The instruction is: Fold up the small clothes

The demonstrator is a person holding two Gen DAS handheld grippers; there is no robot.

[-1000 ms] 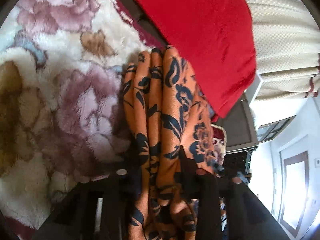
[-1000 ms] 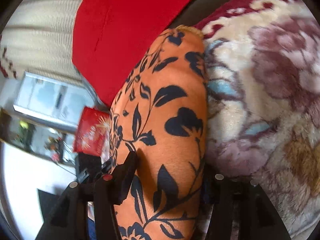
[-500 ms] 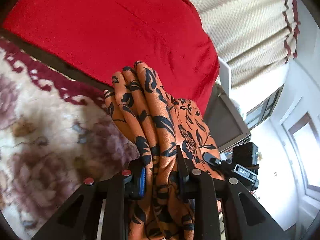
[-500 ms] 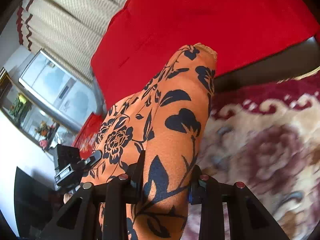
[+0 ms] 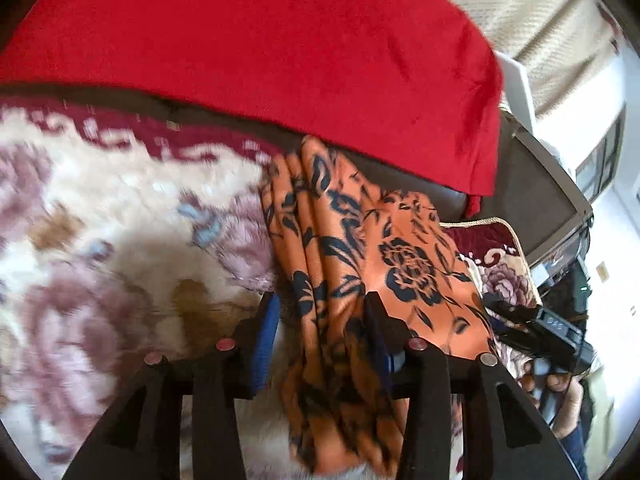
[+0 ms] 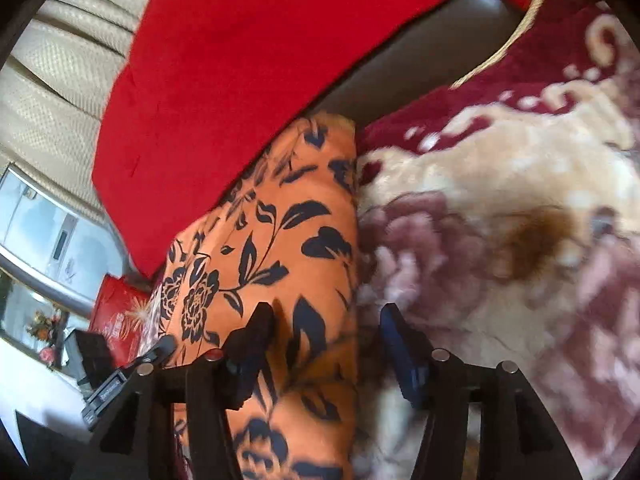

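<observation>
An orange garment with a black flower print (image 5: 360,240) lies folded in pleats on the fluffy floral blanket (image 5: 100,240), its far end against the dark sofa back. My left gripper (image 5: 320,320) is opening. The pleated edge lies between its fingers, with a clear gap at the blue left pad (image 5: 266,320). In the right wrist view the same garment (image 6: 280,220) lies smooth under my right gripper (image 6: 326,330), which is also opening. Its right pad (image 6: 396,336) stands off the cloth's edge, over the blanket (image 6: 500,220).
A red cloth (image 5: 280,60) is draped over the dark sofa back (image 6: 420,60) just behind the garment. Cream curtains (image 5: 520,12) and a window are further back. The other gripper (image 5: 540,328) shows at the right edge, held by a hand.
Half a second ago both grippers were shut on the garment and held it up. Now both sets of jaws have spread and the garment lies on the blanket by the sofa back.
</observation>
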